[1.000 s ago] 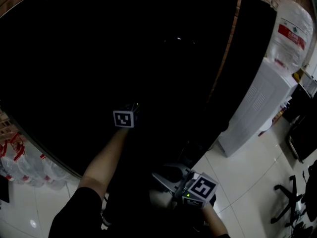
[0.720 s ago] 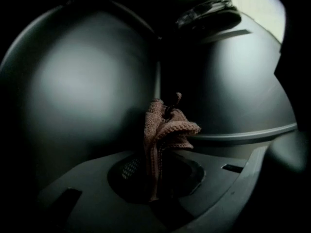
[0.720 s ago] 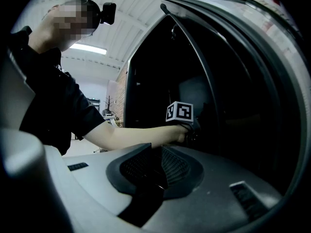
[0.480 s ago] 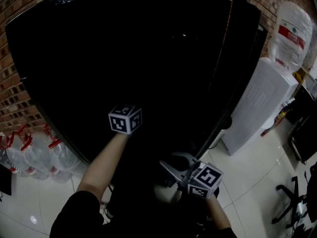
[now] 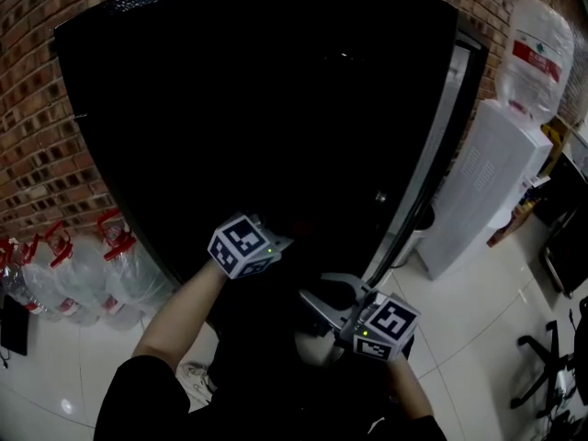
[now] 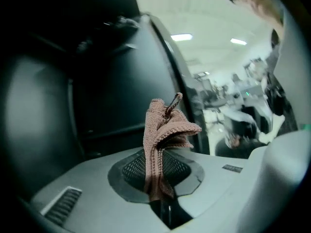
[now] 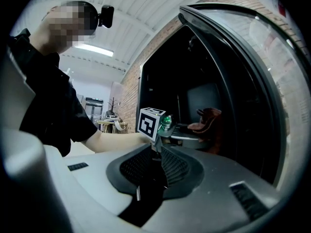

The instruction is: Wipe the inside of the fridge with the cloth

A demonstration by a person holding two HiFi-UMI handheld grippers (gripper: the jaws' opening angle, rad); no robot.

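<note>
The left gripper (image 6: 158,191) is clenching the cloth (image 6: 164,130) between its fingers (image 6: 133,171). The pinkish knit is bunching up and poking out past the fingertips toward the dark inside of the fridge (image 5: 276,108). In the head view this gripper is hovering just in front of the fridge's open mouth. It is nearer to the fridge than the right gripper (image 5: 317,299), which is sitting farther out with its fingers pressed together on nothing. So the cloth is leading, lying between the left fingers and the fridge cavity and apparently touching no inner surface. The coming wipe is likely calling for the left hand to push straight ahead until the cloth's free end meets a wall or shelf.
</note>
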